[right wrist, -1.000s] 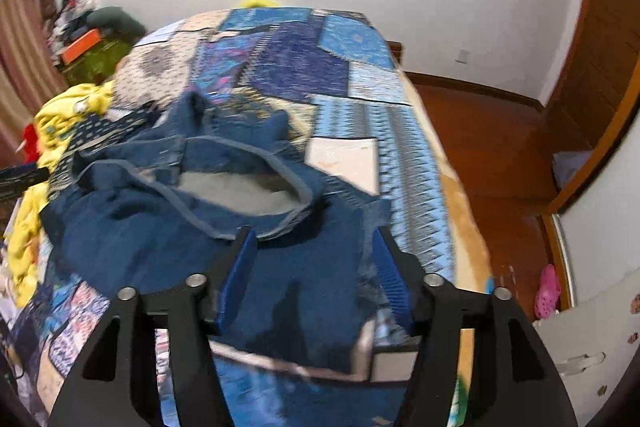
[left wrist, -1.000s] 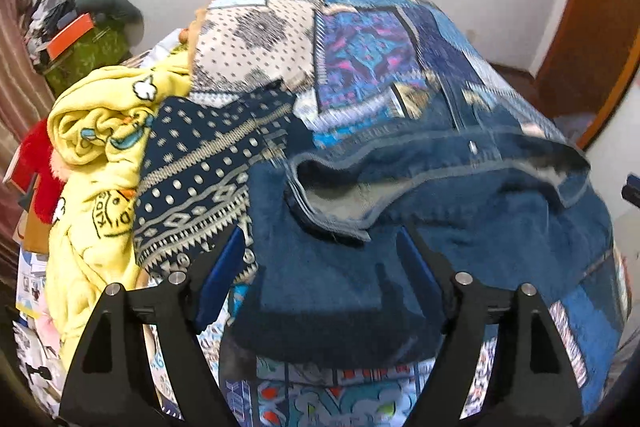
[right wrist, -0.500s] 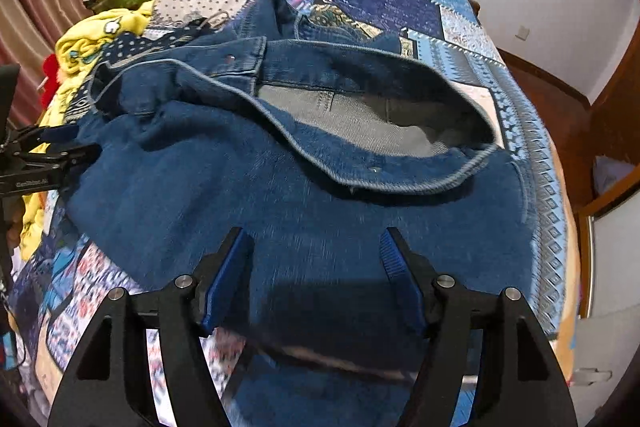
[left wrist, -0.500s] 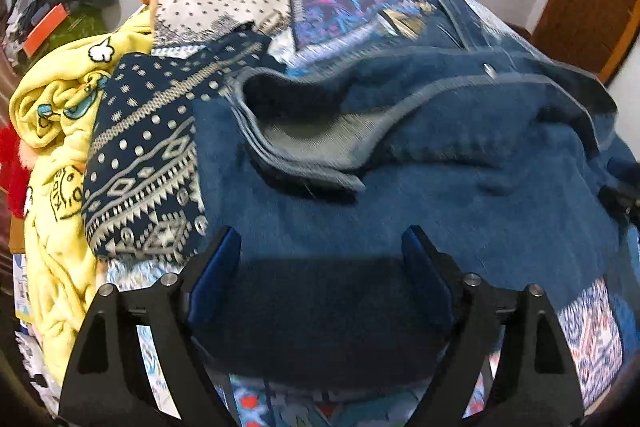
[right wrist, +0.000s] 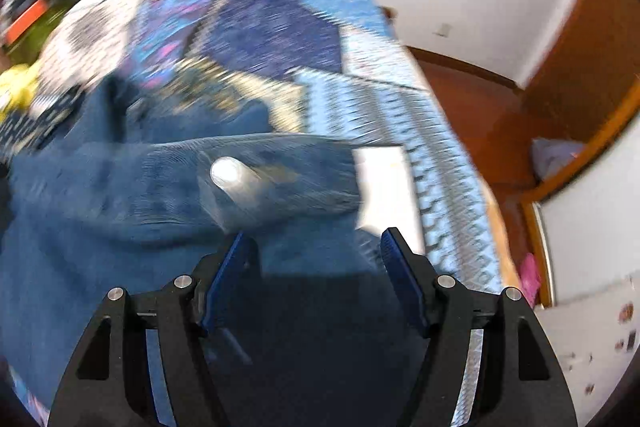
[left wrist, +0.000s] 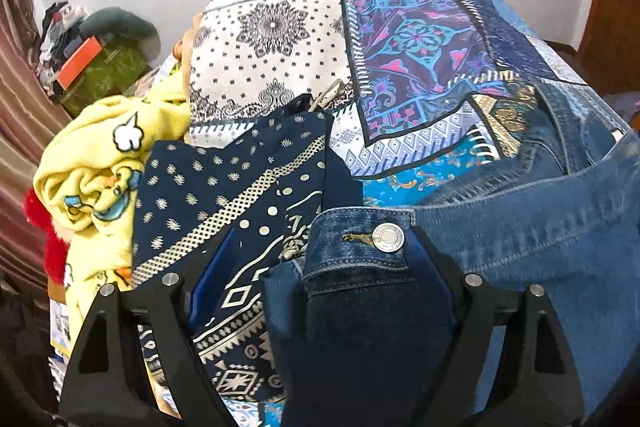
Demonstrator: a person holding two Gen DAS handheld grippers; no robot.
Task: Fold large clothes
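Left gripper [left wrist: 320, 259], jaws released and wide, straddles the buttoned waistband corner of the denim jeans [left wrist: 520, 227] without pressing it, and the right gripper [right wrist: 316, 259], jaws likewise released, hovers over the same blurred denim. The jeans lie spread on the patchwork bedspread [left wrist: 412, 51]. At ten o'clock in the left view lie a navy patterned cloth [left wrist: 224, 187] and a yellow garment [left wrist: 92, 163].
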